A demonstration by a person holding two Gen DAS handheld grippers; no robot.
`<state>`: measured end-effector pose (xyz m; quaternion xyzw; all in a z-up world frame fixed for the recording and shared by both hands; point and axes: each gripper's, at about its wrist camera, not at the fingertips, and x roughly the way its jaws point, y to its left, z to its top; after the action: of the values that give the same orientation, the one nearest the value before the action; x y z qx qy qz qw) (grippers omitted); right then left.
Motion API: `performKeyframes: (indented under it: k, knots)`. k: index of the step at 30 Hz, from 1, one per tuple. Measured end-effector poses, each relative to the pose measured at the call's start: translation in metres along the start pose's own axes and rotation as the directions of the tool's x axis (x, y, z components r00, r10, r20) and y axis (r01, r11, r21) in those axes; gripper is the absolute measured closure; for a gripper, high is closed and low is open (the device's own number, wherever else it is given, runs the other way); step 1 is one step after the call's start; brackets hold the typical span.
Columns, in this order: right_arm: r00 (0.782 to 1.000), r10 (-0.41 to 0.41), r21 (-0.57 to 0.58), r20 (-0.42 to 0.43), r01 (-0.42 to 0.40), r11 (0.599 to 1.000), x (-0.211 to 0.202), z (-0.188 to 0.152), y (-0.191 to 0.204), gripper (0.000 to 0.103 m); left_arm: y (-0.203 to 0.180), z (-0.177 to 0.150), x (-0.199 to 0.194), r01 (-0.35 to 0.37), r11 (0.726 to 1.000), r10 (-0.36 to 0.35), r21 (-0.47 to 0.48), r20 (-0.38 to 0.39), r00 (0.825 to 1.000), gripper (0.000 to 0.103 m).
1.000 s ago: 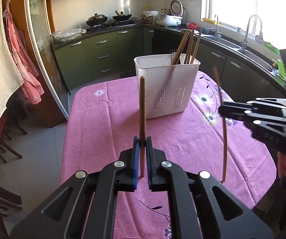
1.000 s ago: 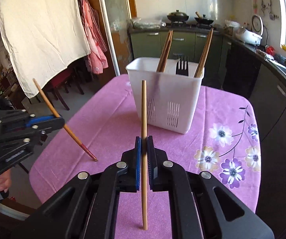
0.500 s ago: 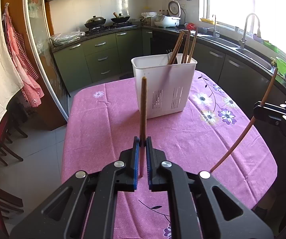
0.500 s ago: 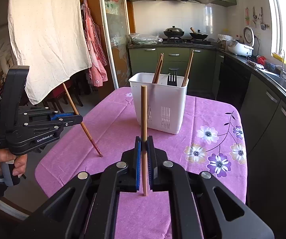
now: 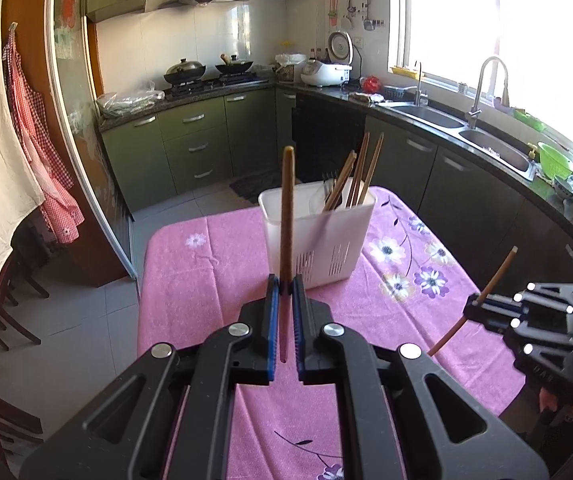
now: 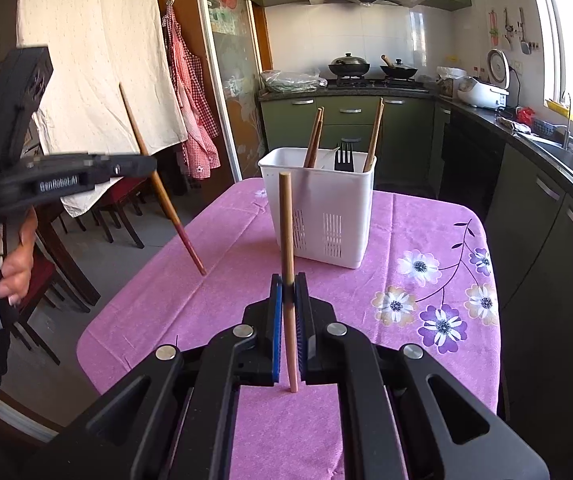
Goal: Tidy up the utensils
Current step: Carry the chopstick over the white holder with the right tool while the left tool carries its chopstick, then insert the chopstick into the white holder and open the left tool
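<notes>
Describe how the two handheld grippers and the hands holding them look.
Both the left gripper and right gripper are matte black plastic with blue finger pads, silver screw heads and cut-out linkages. White "GenRobot.AI" lettering marks the left one's side. A bare left hand grips a grey handle.

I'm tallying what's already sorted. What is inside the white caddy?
The white caddy holds brown chopsticks and a black fork, leaning upright. Its walls hide their lower ends and anything shorter.
</notes>
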<state>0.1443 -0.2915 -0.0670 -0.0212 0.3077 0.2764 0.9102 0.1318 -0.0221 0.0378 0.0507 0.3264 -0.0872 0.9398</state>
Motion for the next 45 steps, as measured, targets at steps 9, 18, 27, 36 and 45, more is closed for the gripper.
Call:
performKeyframes:
  k: [9,18,27,36,45]
  knots:
    - [1.000,0.023,0.009,0.011,-0.023,1.000,-0.004,-0.004,-0.007,0.096,-0.012,0.095,-0.003,-0.017,1.000,0.012,0.022,0.196,0.980,0.096]
    - [0.999,0.047,-0.005,0.013,-0.047,0.999,-0.008,-0.009,-0.003,0.096,-0.012,0.114,0.080,-0.047,0.999,0.049,-0.012,0.161,0.986,0.096]
    - [0.998,0.060,0.012,0.034,-0.061,0.998,-0.011,-0.004,-0.005,0.096,-0.009,0.072,0.108,-0.033,0.999,0.033,0.004,0.037,0.999,0.073]
    - [0.991,0.070,0.003,0.117,-0.071,0.997,-0.031,0.061,-0.015,0.096,0.002,0.013,0.025,0.002,0.999,0.009,-0.053,0.218,0.976,0.039]
    - [0.958,0.000,0.023,0.288,-0.007,1.000,-0.042,0.167,-0.029,0.096,0.002,-0.075,-0.049,-0.082,0.994,0.103,-0.070,0.387,0.916,0.007]
